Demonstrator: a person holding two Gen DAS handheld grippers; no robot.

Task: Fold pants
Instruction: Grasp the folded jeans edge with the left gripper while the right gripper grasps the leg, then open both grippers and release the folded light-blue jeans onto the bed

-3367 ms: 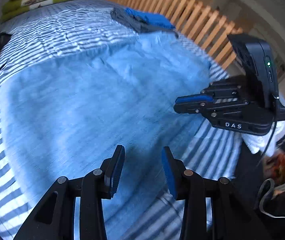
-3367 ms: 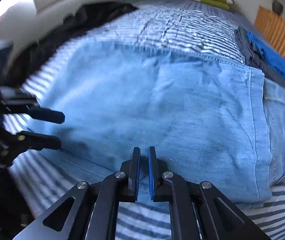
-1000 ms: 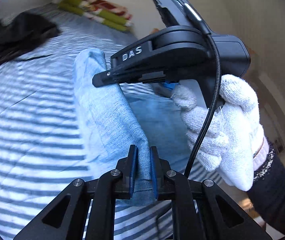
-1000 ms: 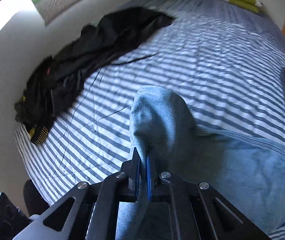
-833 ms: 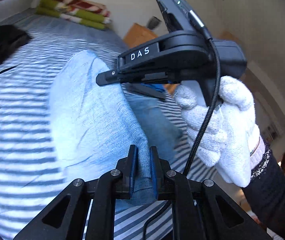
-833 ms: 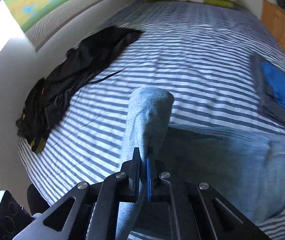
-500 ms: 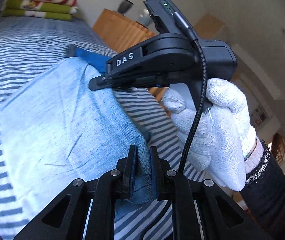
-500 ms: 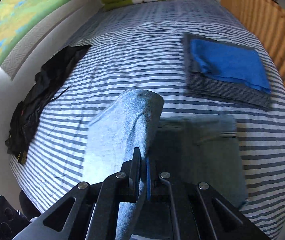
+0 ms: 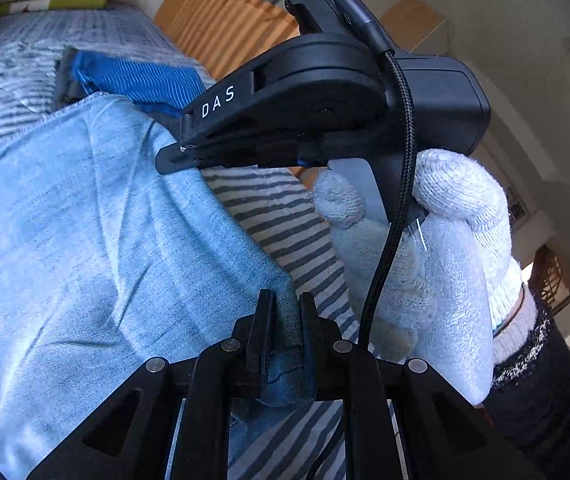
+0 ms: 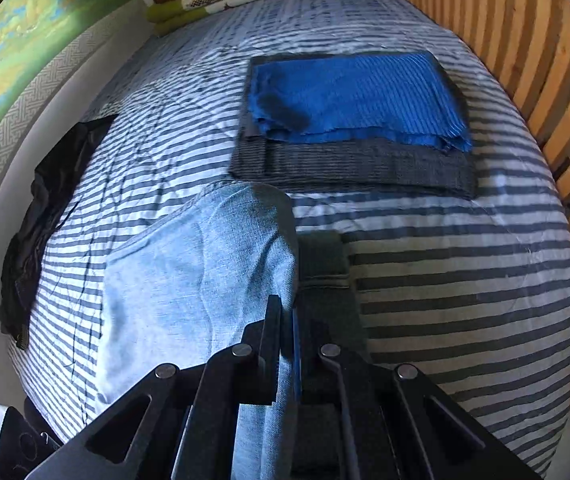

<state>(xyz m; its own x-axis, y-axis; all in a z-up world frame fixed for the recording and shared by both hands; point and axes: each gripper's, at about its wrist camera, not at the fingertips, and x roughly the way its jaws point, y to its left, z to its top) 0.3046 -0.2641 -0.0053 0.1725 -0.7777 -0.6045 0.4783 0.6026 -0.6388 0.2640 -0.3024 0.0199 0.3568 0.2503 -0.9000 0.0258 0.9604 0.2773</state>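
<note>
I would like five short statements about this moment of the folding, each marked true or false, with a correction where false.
1. The left claw is shut on the jeans. True.
2. The right claw is open and holds nothing. False: it is shut on the jeans too.
3. A blue cloth lies on top of a grey cloth. True.
4. The black garment lies on the jeans. False: it lies apart, near the edge of the bed.
5. The hand on the right claw is bare. False: it wears a white knitted glove.
</note>
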